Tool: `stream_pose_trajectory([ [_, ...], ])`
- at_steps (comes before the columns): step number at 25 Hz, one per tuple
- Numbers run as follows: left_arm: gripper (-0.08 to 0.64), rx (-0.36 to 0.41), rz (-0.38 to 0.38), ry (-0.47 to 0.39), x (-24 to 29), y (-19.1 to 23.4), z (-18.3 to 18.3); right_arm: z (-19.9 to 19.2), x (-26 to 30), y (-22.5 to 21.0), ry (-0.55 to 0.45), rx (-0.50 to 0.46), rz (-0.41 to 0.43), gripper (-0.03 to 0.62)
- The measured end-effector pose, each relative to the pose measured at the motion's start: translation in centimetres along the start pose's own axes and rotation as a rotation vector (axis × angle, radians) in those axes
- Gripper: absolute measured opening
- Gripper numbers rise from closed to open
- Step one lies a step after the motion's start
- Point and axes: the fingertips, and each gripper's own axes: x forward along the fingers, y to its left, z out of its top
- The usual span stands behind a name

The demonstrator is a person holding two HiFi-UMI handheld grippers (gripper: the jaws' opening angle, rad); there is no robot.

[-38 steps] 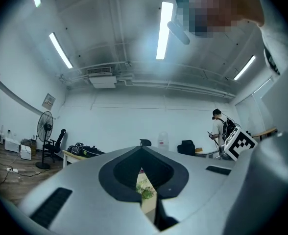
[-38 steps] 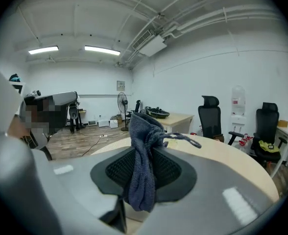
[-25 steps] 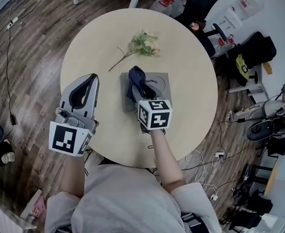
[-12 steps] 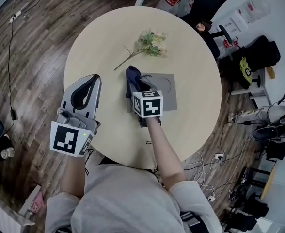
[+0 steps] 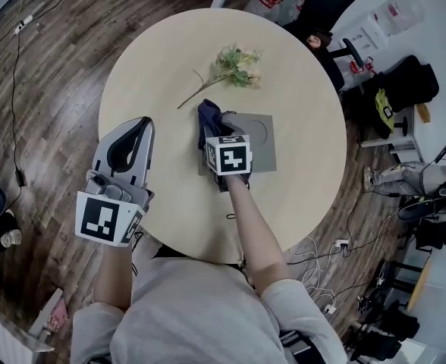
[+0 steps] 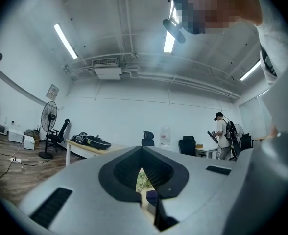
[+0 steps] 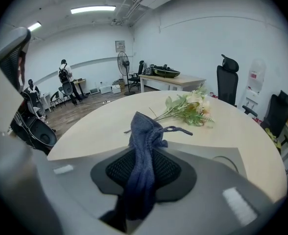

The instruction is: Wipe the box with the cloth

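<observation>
Compared with the earlier frames, the right gripper [image 5: 213, 132] has advanced away from the person. Its marker cube now overlies the near-left part of the flat grey square box [image 5: 258, 147], where a second ago it sat at the box's near edge. The left gripper [image 5: 141, 123] has kept its place above the near-left edge of the round beige table [image 5: 162, 67].

Left gripper: the jaws are closed tip to tip, with nothing between them. It is well apart from the box.

Right gripper: the jaws are clenched on the dark blue knitted cloth [image 5: 209, 118]. The cloth runs up between the jaws and ends in a bunch beyond their tips. In the head view the bunch lies over the box's far-left corner and laps onto the table just beside it.

The box lies flat near the middle of the table, with a faint ring marked on its top face.

Beyond the box, towards the far edge of the table, lies a sprig of pale flowers with green leaves [image 5: 236, 63]. Its stem points towards the left edge and it does not touch the box.
</observation>
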Motion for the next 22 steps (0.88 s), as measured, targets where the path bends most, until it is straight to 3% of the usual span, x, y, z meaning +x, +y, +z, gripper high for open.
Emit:
stream_pose_trajectory([
  [6,0.008,-0.005,0.002,0.003,0.2,-0.8,0.1,-0.5,-0.6,-3.5,0.019,-0.059,-0.088,0.112],
  [22,0.008,-0.017,0.022,0.019,1.6,-3.6,-0.4,-0.6,-1.9,-6.6,-0.001,-0.070,-0.072,0.112],
])
